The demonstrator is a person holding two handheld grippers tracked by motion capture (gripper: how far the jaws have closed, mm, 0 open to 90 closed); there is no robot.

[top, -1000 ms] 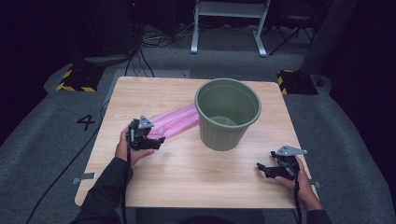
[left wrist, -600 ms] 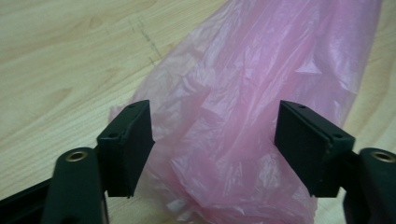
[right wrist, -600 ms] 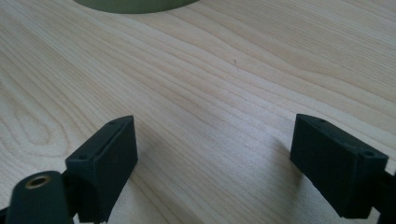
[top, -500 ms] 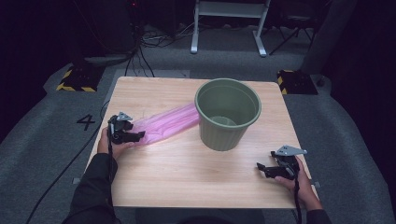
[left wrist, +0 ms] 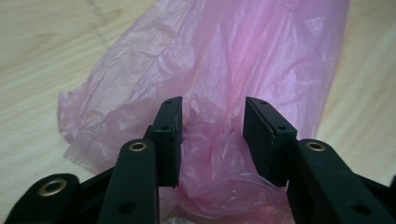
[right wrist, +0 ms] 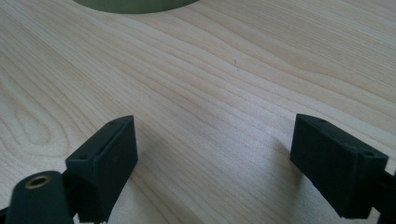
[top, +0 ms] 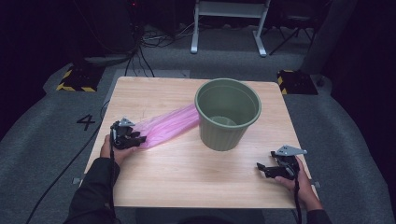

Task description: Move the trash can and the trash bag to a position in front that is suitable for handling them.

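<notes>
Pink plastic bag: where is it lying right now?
In the high view the pink plastic bag lies on the left half of the wooden table, stretched between the left gripper and the green ribbed bin.

Dark sleeves cover both forearms. Each black gripper, left and right, carries brass-ringed screw holes, a grey three-cornered plate and a black cable.

One wooden table is seen. One green bin is counted on it, and one pink plastic bag is laid beside the bin. Two grippers are held, a left gripper and a right gripper, one in each of two hands. Two yellow-and-black striped blocks are counted on the floor, and one number marking is seen there.
</notes>
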